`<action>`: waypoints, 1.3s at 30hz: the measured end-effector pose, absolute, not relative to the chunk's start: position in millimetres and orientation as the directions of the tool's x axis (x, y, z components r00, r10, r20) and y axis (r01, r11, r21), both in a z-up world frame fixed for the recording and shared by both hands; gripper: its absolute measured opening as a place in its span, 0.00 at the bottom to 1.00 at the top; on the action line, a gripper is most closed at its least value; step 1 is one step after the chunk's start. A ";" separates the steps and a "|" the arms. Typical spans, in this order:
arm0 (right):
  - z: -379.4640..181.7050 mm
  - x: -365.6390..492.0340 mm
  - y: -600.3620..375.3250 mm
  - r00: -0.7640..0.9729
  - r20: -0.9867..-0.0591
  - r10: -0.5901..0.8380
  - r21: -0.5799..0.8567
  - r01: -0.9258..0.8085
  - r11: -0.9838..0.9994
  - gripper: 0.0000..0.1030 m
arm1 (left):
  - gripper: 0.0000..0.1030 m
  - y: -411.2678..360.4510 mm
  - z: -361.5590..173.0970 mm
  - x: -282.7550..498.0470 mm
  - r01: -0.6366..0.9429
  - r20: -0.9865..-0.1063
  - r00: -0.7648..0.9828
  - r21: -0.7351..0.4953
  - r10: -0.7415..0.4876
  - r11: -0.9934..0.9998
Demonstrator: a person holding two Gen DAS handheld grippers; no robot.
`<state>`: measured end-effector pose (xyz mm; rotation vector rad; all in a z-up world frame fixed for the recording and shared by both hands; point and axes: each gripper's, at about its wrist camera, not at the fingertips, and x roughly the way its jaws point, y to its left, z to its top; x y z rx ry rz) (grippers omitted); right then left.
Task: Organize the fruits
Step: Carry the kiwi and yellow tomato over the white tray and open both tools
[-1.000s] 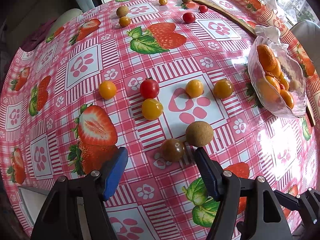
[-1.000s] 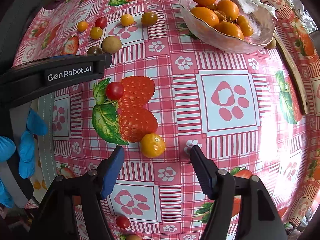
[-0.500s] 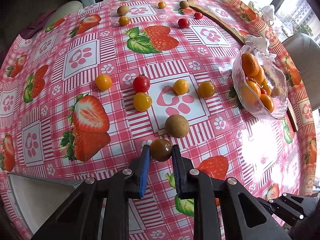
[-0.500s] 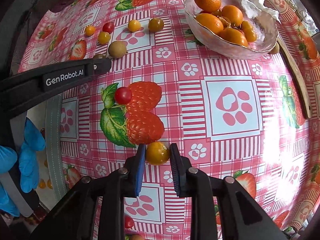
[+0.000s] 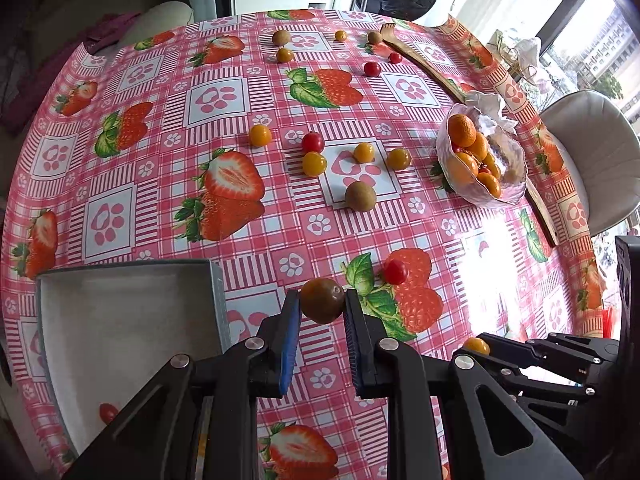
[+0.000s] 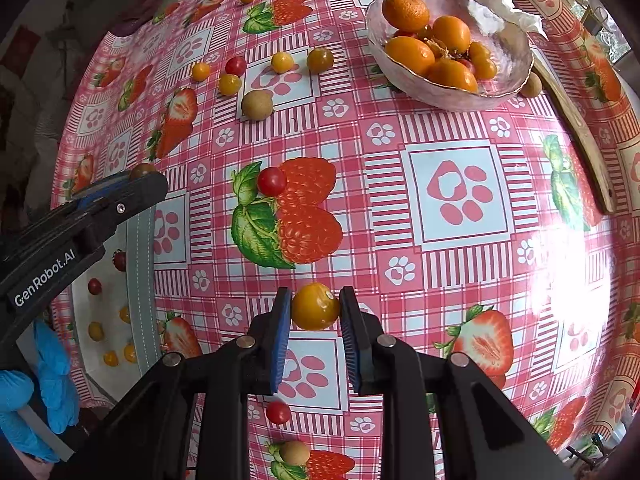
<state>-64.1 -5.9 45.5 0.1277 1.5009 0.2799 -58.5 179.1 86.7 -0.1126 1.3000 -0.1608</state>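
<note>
- Left wrist view: left gripper (image 5: pixel 322 307) clamps a round brownish-green tomato (image 5: pixel 322 300), no long axis, above the tablecloth.
- Right gripper (image 6: pixel 315 307) pinches a round yellow-orange tomato (image 6: pixel 315 306), pale spot at 2 o'clock.
- Grey tray (image 6: pixel 140 280) partly hidden at 9 o'clock.

In the cluster just beside the one glass bowl (image 5: pixel 516 196) we count three yellow tomatoes (image 5: pixel 314 164), one red tomato (image 5: pixel 312 142), one darker tomato (image 5: pixel 399 159) and one brown round fruit (image 5: pixel 360 196).
</note>
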 end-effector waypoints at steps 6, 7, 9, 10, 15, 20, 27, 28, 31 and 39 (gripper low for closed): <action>53.4 -73.3 6.4 0.031 -0.965 0.261 0.255 -0.124 0.959 0.26 | 0.22 209.5 92.4 -92.9 -0.016 -0.951 0.260 -0.181 -0.170 0.983; 54.1 -73.7 11.7 0.029 -0.965 0.260 0.254 -0.131 0.958 0.26 | 0.22 215.8 92.3 -98.3 -0.031 -0.951 0.258 -0.182 -0.168 0.983; 55.4 -74.5 23.3 0.024 -0.965 0.260 0.254 -0.143 0.957 0.26 | 0.22 229.7 92.1 -110.6 -0.063 -0.954 0.254 -0.183 -0.161 0.981; 56.4 -75.5 28.1 0.021 -0.965 0.262 0.256 -0.150 0.955 0.26 | 0.22 236.4 92.0 -116.7 -0.077 -0.955 0.252 -0.182 -0.157 0.980; 61.8 -81.1 58.1 0.006 -0.963 0.270 0.264 -0.200 0.944 0.26 | 0.22 268.4 90.4 -146.9 -0.143 -0.962 0.243 -0.165 -0.127 0.976; 66.6 -85.2 97.7 -0.012 -0.958 0.285 0.278 -0.266 0.923 0.26 | 0.22 297.0 84.4 -170.8 -0.203 -0.968 0.228 -0.152 -0.104 0.967; 64.7 -96.3 151.6 -0.051 -0.952 0.301 0.300 -0.344 0.890 0.26 | 0.22 322.4 66.7 -182.1 -0.239 -0.976 0.203 -0.132 -0.083 0.962; 63.3 -98.2 158.6 -0.057 -0.952 0.302 0.302 -0.351 0.886 0.26 | 0.22 324.7 64.0 -182.2 -0.242 -0.977 0.199 -0.129 -0.081 0.962; 58.6 -99.6 178.1 -0.070 -0.952 0.299 0.303 -0.369 0.879 0.26 | 0.22 330.5 56.5 -181.8 -0.249 -0.978 0.194 -0.125 -0.078 0.960; 47.4 -75.9 216.5 -0.046 -0.962 0.270 0.265 -0.397 0.879 0.26 | 0.22 331.7 37.8 -179.3 -0.245 -0.981 0.177 -0.117 -0.074 0.963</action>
